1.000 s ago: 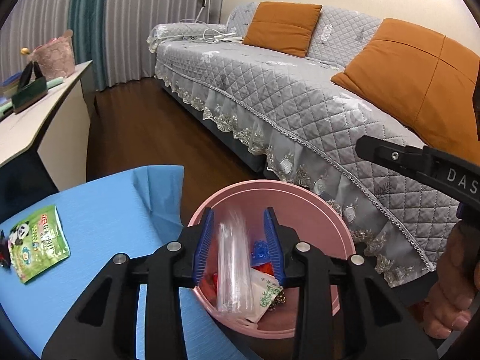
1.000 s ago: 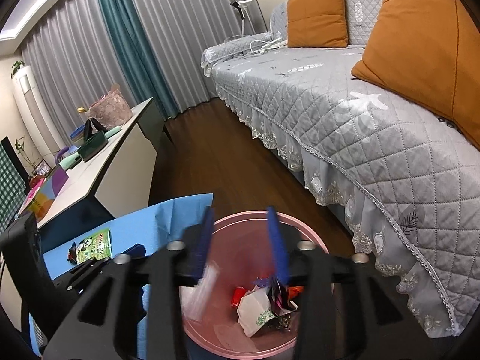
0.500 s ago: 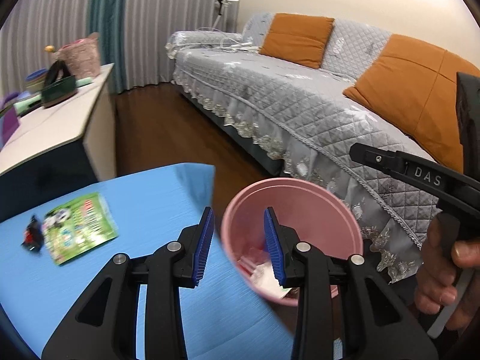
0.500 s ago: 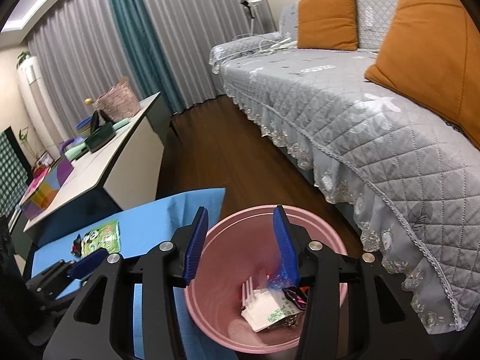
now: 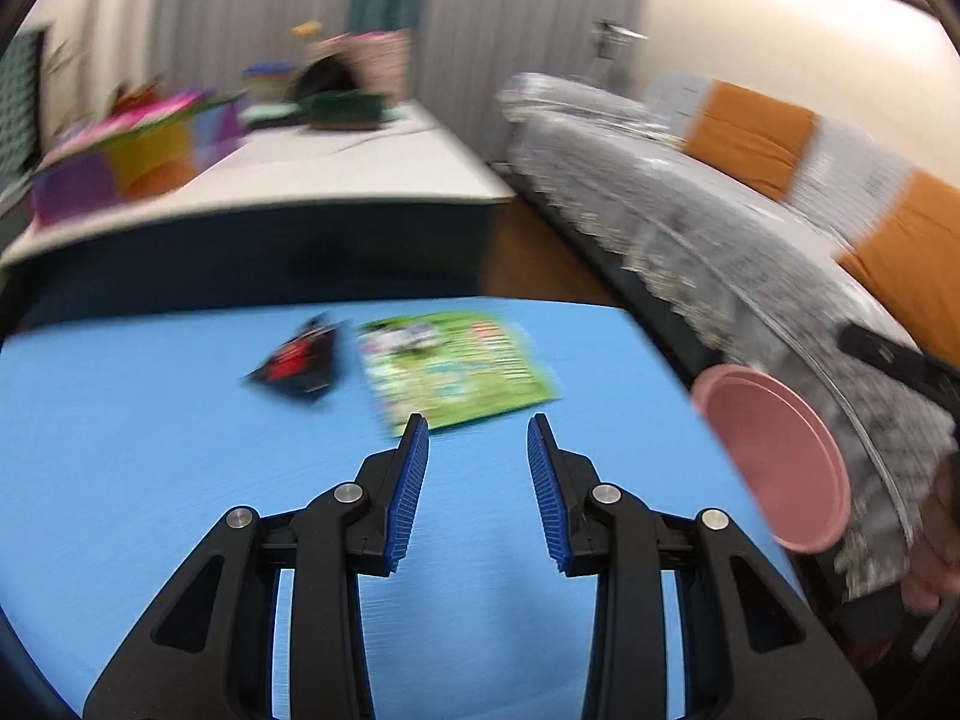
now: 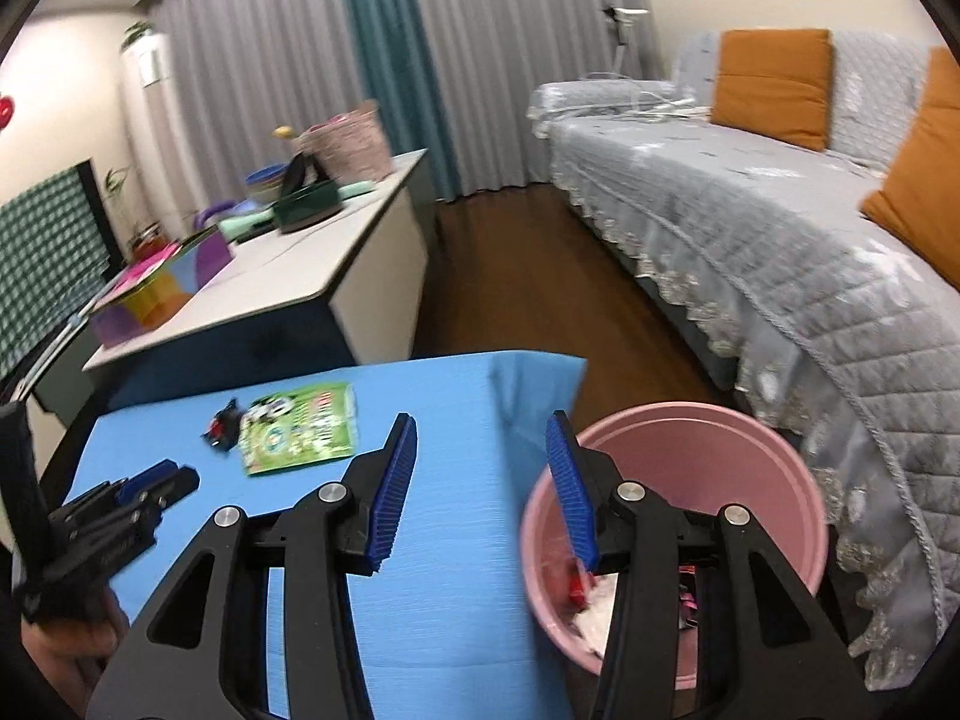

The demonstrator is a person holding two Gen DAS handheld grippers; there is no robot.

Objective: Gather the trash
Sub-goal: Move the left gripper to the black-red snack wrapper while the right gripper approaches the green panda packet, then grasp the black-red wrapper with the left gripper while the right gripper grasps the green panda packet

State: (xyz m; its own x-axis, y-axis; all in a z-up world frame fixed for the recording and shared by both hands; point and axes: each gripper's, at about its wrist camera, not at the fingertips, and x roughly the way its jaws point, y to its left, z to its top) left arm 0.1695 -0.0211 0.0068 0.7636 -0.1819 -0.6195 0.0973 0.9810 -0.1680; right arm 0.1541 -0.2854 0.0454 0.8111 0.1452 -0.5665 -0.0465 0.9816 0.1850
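While several wrappers are already seen in the round pink plastic bin, two remain on the blue-covered bench: a flat green snack packet and a small black-red wrapper. Left claw and right claw are spread, nothing pinched.
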